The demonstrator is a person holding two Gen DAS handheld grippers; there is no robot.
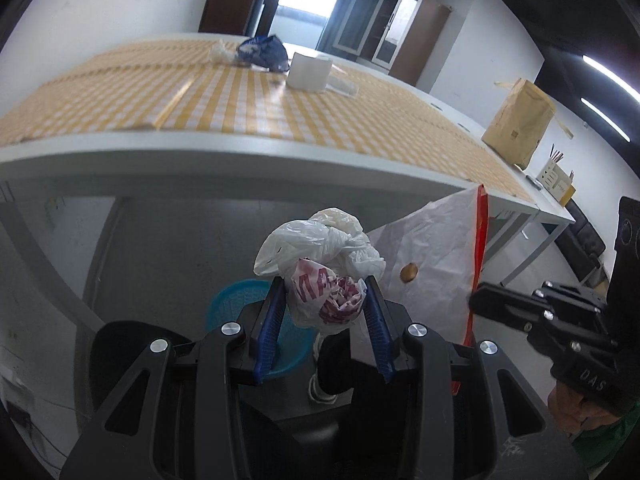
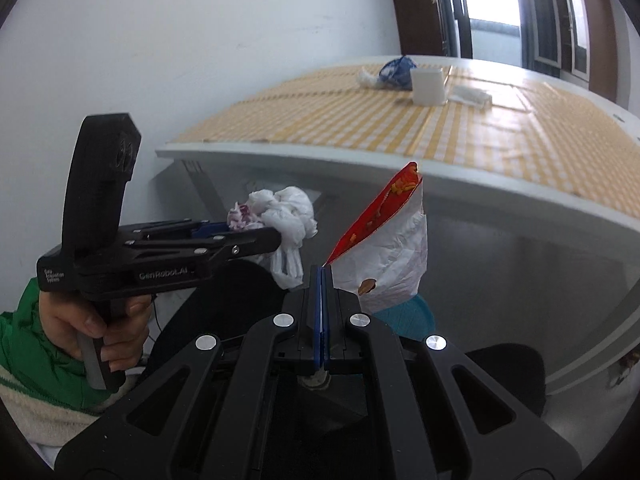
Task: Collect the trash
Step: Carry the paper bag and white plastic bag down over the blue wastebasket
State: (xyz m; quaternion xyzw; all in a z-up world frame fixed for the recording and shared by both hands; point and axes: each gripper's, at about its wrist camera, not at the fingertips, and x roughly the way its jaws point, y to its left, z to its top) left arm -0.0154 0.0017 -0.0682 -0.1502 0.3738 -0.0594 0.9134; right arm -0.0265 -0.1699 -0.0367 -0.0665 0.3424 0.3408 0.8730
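**Both tongs loaded, below the table edge**

My left gripper (image 1: 326,300) is clamped on a crumpled white plastic bag (image 1: 320,256) with red print, its blue pads pressed into either side of the wad. My right gripper (image 2: 322,276) is fully closed, pinching the lower corner of a white paper snack bag (image 2: 390,248) with a red lining (a brown stain shows near its bottom). In the left wrist view that paper bag hangs at about three o'clock from the plastic wad. A teal basket (image 1: 236,300) sits on the floor just beneath both, at seven o'clock from the wad. On the yellow-checked table (image 1: 240,100) at twelve o'clock lie a blue wrapper (image 1: 264,52), a white cup (image 1: 310,70) and crumpled tissue (image 1: 342,86).
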